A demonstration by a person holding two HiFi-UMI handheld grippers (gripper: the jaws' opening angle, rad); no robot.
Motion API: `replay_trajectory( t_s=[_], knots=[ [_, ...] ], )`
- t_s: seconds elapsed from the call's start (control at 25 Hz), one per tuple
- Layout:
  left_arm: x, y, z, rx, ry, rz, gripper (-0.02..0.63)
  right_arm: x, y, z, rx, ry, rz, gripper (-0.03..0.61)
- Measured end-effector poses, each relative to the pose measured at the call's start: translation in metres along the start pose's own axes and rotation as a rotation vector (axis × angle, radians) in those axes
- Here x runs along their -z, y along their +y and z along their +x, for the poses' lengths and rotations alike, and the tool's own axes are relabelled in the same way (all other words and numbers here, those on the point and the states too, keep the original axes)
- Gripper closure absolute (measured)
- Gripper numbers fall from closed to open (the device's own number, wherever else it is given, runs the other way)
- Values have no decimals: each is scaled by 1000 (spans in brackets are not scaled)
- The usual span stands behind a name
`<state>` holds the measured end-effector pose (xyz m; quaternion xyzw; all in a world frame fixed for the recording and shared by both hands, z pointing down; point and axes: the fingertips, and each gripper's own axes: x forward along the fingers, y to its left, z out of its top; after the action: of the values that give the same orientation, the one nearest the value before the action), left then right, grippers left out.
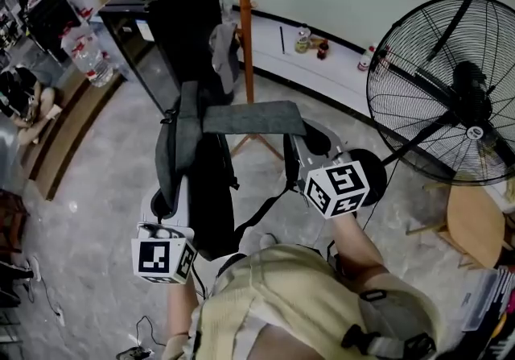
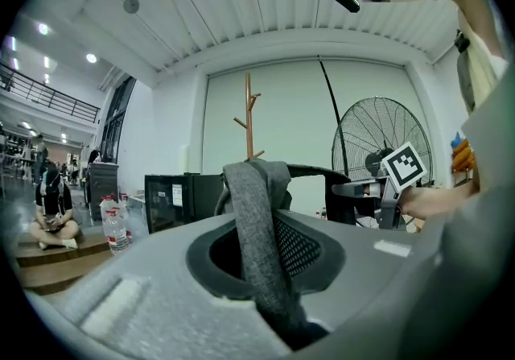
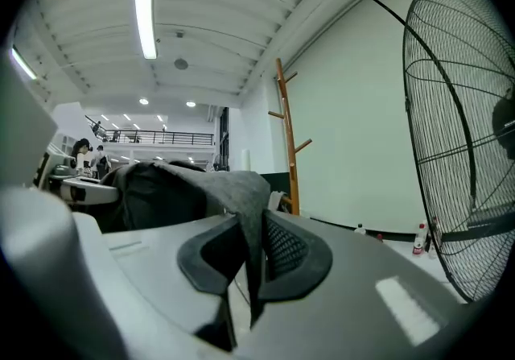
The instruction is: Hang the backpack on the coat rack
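Closest in, each gripper's jaws are pressed together on grey fabric. The left gripper [image 2: 259, 270] pinches the left strap [image 2: 256, 213], and the right gripper [image 3: 245, 270] pinches the right strap [image 3: 241, 205]. Neither is empty.

In the head view the two grippers are held apart at about one height, both pointing level. The backpack [image 1: 211, 197] hangs between them, its dark body long axis vertical. Whether its bottom clears the floor I cannot tell. The left strap drops toward its gripper, while the right strap lies flat and nearly level across to the right one.

The coat rack [image 1: 245, 20] stands straight ahead, beyond the backpack and apart from it. Its pole is upright and sits about midway between the grippers, so neither hand is plainly nearer. Its pegs [image 2: 241, 122] branch off well above strap height in both gripper views. The coming move therefore looks like a carry forward and a lift, to bring a strap over a peg.

Underfoot is a pale grey polished floor [image 1: 96, 181]. A big fan [image 1: 442, 93] stands to the right, near the right gripper, and could snag a swinging strap. A black cabinet [image 1: 173, 20] stands just left of the rack, with bottles [image 1: 84, 52] beside it. A person [image 1: 24, 101] sits at the far left, well apart, and a round wooden table [image 1: 475, 225] shows at the right edge.
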<state>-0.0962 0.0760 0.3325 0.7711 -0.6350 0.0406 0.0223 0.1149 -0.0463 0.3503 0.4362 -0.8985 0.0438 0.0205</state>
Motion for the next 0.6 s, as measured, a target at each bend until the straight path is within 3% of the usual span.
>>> replay_trajectory(
  t_s=[0.6],
  knots=[
    [-17, 52, 76, 13, -23, 36, 555, -22, -21, 78, 17, -13, -55, 545]
  ],
)
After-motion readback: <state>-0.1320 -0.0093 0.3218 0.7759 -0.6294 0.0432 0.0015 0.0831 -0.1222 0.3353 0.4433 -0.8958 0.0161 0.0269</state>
